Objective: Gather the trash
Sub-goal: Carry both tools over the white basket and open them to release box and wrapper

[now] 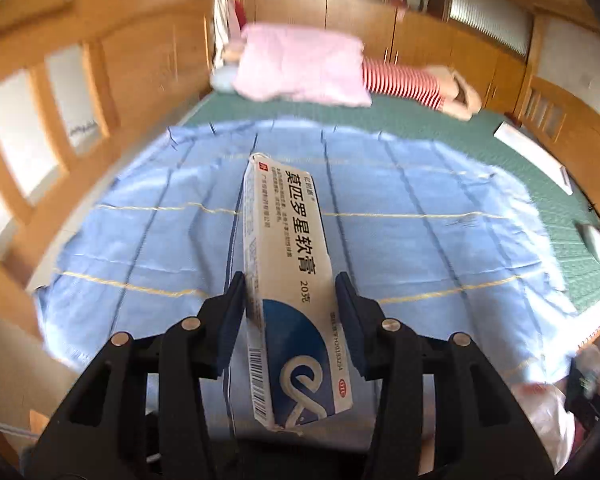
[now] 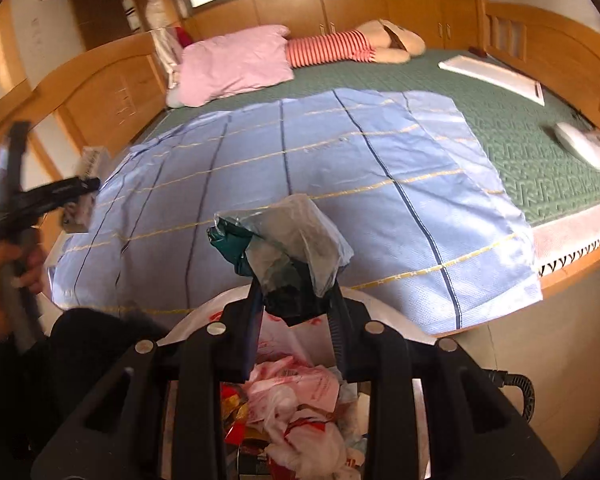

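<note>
My left gripper point(image 1: 290, 280) is shut on a long white-and-blue ointment box point(image 1: 288, 224), which sticks forward above the blue checked cloth point(image 1: 420, 220) on the bed. My right gripper point(image 2: 296, 284) is shut on a crumpled dark green and grey plastic wrapper point(image 2: 288, 232). It hangs over a bin lined with a white bag point(image 2: 384, 314) that holds several crumpled wrappers and tissues point(image 2: 300, 400). In the right wrist view the left gripper point(image 2: 80, 190) shows at the far left, carried by a hand point(image 2: 4, 276), with the box point(image 2: 94, 160) in it.
The blue cloth point(image 2: 300, 152) lies on a green mat point(image 2: 520, 136) inside a wooden bed frame point(image 2: 112, 92). At the head lie a pink pillow point(image 2: 236, 60) and a striped plush toy point(image 2: 340, 46). A flat white panel point(image 2: 496, 74) and a white device point(image 2: 580, 144) rest at the right.
</note>
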The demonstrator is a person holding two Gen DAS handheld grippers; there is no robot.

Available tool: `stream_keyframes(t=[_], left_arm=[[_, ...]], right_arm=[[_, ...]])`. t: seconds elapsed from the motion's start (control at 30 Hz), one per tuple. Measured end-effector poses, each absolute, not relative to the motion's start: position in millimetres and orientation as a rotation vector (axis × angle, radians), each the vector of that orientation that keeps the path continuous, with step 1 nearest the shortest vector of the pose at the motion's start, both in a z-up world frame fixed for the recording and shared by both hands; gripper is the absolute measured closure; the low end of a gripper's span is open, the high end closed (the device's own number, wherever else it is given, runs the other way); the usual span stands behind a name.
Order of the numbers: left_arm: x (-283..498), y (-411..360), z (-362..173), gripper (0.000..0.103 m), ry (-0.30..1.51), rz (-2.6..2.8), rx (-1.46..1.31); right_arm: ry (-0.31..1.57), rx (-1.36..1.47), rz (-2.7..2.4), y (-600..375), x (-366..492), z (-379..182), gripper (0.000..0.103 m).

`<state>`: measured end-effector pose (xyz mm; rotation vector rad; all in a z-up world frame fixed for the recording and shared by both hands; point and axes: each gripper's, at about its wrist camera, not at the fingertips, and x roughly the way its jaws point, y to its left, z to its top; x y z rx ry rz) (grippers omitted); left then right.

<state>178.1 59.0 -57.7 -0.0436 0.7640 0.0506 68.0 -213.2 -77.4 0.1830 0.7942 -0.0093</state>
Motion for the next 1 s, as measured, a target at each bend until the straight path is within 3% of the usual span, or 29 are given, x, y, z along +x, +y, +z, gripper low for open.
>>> stream_keyframes(t=[0.2,0.6,1.0], left_arm=[[86.7,29.0,-27.0,0.056,0.655,-0.010,-0.002],[12.1,-13.1,-22.1,0.056,0.622,-0.119,0.021],[2.9,-34.8,-34.2,0.056,0.649,-0.201,0.056]], right_arm=[[0.743,0.099,-0.010,-199.9,40.1,-57.4,0.072],[0.680,0.056,-0.013,-197.1,-3.3,-26.6,0.072],[0.887,0.158,0.026,-211.5,11.2,-84.0,0.071]])
